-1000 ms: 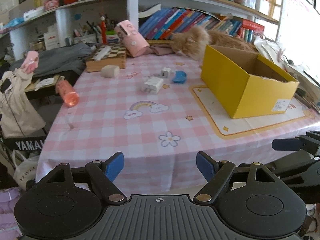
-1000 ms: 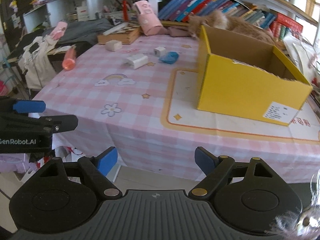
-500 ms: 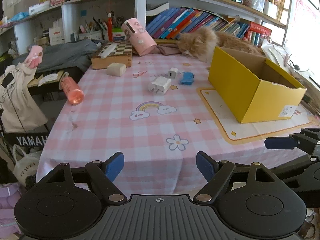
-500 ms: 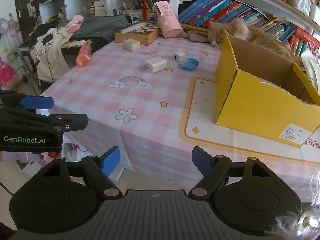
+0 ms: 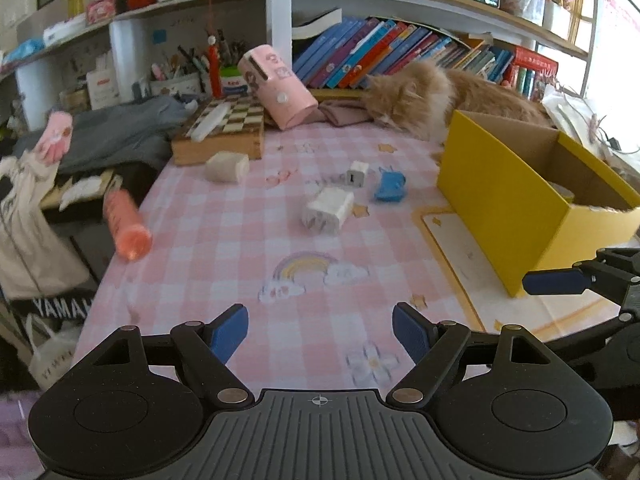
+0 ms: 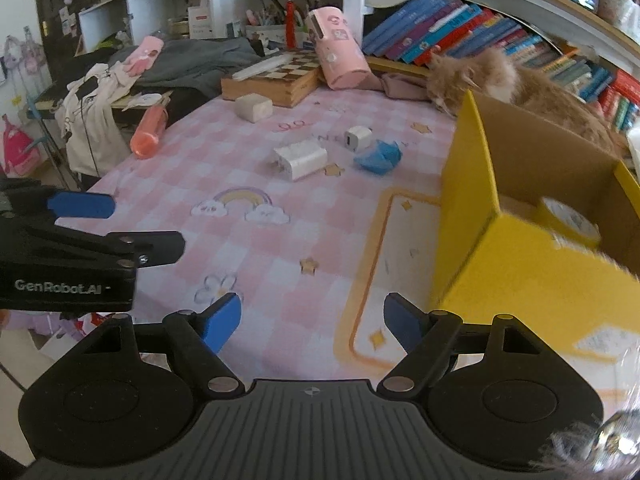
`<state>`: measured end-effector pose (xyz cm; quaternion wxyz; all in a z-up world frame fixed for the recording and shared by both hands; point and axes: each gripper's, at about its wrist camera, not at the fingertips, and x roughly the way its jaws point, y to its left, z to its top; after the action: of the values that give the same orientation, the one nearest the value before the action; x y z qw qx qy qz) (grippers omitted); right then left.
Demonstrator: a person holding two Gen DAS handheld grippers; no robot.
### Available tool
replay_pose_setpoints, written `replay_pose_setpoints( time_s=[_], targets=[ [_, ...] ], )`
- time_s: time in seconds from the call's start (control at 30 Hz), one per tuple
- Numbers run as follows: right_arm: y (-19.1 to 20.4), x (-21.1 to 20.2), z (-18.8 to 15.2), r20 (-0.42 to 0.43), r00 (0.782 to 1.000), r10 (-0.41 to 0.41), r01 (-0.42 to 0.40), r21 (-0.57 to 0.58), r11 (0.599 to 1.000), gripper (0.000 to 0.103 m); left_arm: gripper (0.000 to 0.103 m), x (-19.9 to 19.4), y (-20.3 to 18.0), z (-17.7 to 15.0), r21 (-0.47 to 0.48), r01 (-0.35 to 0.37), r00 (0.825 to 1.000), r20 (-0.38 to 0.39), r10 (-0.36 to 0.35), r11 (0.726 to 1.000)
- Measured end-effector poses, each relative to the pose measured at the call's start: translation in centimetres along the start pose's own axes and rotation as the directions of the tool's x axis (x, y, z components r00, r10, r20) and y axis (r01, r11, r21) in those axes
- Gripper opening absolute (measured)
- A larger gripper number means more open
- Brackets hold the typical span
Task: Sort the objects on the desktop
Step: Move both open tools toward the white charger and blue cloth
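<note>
On the pink checked tablecloth (image 5: 224, 240) lie a large white charger (image 5: 329, 210) (image 6: 300, 159), a small white plug cube (image 5: 357, 173) (image 6: 357, 137), a blue adapter (image 5: 390, 186) (image 6: 378, 157), a beige block (image 5: 227, 167) (image 6: 253, 107) and an orange bottle (image 5: 126, 226) (image 6: 149, 133) at the left edge. An open yellow box (image 5: 516, 200) (image 6: 520, 248) stands at the right with a tape roll (image 6: 568, 218) inside. My left gripper (image 5: 320, 334) hangs open and empty over the near cloth. My right gripper (image 6: 312, 322) is open and empty too, beside the box's near corner.
A tan cat (image 5: 436, 100) (image 6: 504, 80) lies behind the box. A chessboard case (image 5: 224, 132), a tilted pink case (image 5: 276, 88) and a shelf of books (image 5: 392, 52) line the far edge. Clothes and a bag (image 5: 28, 216) hang left of the table.
Both grippers have moved forward over the table; the chargers and the box look nearer and larger. The right view has swung towards the box. Both sets of jaws stay wide apart.
</note>
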<state>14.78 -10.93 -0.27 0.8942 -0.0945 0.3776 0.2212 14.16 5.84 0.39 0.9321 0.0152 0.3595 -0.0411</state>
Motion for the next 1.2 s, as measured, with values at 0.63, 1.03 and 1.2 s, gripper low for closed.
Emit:
replay_pose_setpoints(
  time_s=[0.63, 1.03, 1.2],
  targets=[
    [-2.5, 6.6, 7.8, 0.100, 0.991, -0.084, 0.075, 0.085, 0.994, 0.075, 0.082, 5.1, 4.1, 6.3, -0.045, -0.140, 0.990, -0.006, 0.140, 0.989],
    [-6.3, 13.2, 10.5, 0.021, 0.992, -0.123, 0.113, 0.264, 0.958, 0.069, 0.082, 6.1, 3.2, 6.2, -0.006, -0.145, 0.989, -0.039, 0.145, 0.989],
    [-7.2, 13.3, 10.4, 0.009, 0.989, -0.148, 0.140, 0.278, 0.950, 0.068, 0.082, 7.1, 2.7, 6.3, 0.003, -0.121, 0.991, -0.054, 0.121, 0.993]
  ],
)
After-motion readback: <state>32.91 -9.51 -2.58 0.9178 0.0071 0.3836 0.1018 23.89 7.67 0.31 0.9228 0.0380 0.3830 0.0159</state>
